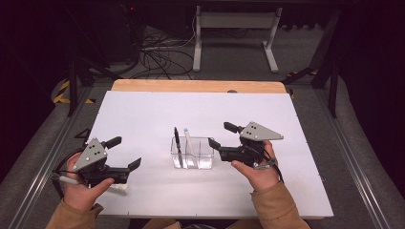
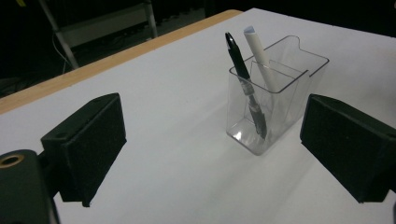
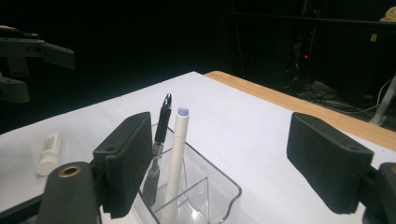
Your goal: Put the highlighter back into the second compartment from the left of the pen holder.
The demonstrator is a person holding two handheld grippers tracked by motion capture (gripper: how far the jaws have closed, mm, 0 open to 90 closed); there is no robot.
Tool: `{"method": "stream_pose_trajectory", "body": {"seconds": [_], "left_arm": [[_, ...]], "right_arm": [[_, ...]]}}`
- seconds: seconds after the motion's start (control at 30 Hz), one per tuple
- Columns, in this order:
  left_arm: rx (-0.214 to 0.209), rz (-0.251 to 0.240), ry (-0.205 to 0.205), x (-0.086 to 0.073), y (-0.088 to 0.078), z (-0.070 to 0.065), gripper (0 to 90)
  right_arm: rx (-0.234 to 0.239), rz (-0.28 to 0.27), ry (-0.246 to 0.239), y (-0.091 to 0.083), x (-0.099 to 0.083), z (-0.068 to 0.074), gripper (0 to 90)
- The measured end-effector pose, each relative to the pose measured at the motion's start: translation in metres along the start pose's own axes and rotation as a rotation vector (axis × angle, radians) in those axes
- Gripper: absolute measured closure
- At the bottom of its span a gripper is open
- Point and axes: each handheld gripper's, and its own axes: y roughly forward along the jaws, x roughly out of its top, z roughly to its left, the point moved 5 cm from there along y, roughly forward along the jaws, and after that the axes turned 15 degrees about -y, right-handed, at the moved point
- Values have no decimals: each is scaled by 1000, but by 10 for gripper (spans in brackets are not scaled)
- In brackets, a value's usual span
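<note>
A clear plastic holder (image 1: 206, 161) stands mid-table with a black pen (image 1: 177, 140) and a white pen (image 1: 189, 140) upright in it. My left gripper (image 1: 125, 152) is open to the holder's left, well short of it, with nothing between its jaws. In the left gripper view the holder (image 2: 289, 88), black pen (image 2: 240, 70) and white pen (image 2: 259, 51) lie ahead of the open gripper (image 2: 212, 135). My right gripper (image 1: 222, 135) is open just right of the holder and holds nothing. In the right gripper view the holder (image 3: 210, 196), black pen (image 3: 162, 126) and white pen (image 3: 177, 149) sit close below the open gripper (image 3: 224, 158).
A small white tube (image 1: 118, 188) lies on the white mat (image 1: 153, 109) by the left hand, also visible as the tube (image 3: 49, 151) in the right gripper view. A wooden table edge (image 1: 196, 86) runs along the back. Beyond it are cables and a white stand (image 1: 234, 21) on the floor.
</note>
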Motion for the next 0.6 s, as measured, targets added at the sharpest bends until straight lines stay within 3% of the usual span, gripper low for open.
{"method": "stream_pose_trajectory", "body": {"seconds": [0.3, 0.6], "left_arm": [[12, 79, 27, -4, -2, 4, 103], [-8, 113, 60, -7, -6, 8, 108]], "right_arm": [[-7, 33, -15, -6, -7, -5, 231], [-10, 47, -9, -12, -11, -7, 194]]}}
